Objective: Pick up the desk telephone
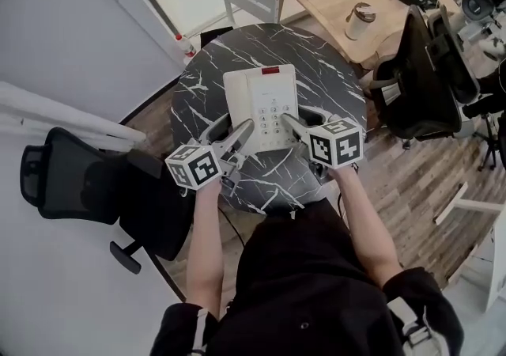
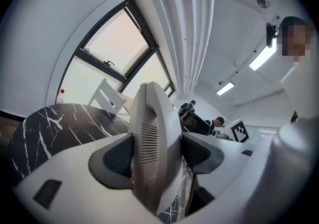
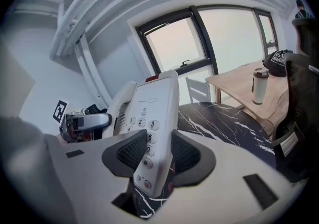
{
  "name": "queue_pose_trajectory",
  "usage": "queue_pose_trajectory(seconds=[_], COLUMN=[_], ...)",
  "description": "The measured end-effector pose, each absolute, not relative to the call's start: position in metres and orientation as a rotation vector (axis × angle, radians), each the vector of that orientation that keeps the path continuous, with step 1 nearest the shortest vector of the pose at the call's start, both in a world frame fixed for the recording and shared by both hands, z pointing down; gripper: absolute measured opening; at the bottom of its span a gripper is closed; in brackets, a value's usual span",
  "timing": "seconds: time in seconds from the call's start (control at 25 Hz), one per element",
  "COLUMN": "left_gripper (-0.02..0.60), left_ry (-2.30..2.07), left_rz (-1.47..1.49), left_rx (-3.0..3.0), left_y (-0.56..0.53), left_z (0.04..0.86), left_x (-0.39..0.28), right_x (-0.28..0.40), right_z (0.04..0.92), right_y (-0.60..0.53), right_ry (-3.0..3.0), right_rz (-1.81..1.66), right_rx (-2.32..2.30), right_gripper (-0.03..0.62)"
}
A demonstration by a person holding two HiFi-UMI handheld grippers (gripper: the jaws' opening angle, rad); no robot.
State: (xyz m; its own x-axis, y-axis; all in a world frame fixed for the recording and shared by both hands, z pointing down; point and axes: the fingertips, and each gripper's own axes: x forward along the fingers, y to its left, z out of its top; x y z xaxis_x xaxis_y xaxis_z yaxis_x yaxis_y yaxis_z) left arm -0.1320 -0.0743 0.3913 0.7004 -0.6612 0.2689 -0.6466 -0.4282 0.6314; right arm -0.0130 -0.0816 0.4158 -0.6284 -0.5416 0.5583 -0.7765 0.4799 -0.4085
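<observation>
Cream plastic desk telephone is held over the black, white-veined marble round table, left gripper clamped on its handset side and right gripper pinching its keypad edge, so uneven lifting could tip it and spill the handset.

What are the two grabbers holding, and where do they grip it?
Both hold the white desk telephone. The left gripper clamps its left edge, and the right gripper clamps its right edge beside the number keys.
</observation>
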Motion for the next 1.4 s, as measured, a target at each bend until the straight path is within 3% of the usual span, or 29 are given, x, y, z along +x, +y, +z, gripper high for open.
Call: queue_pose_trajectory(seconds=[0.72, 1.4], left_gripper=[0.315, 0.316], left_ry=[-1.022, -1.018], left_rz=[-0.117, -0.151], left_rx=[2.34, 2.393], left_y=[-0.099, -0.102], left_z=[0.304, 0.278], left_x=[-0.13, -0.126], right_x=[-0.011, -0.006], right_z=[0.327, 0.299], right_y=[-0.109, -0.111], right_ry=[-2.536, -2.575], right_rz=[0.723, 0.648], right_rx=[1.199, 1.235], right_gripper=[0.173, 0.172])
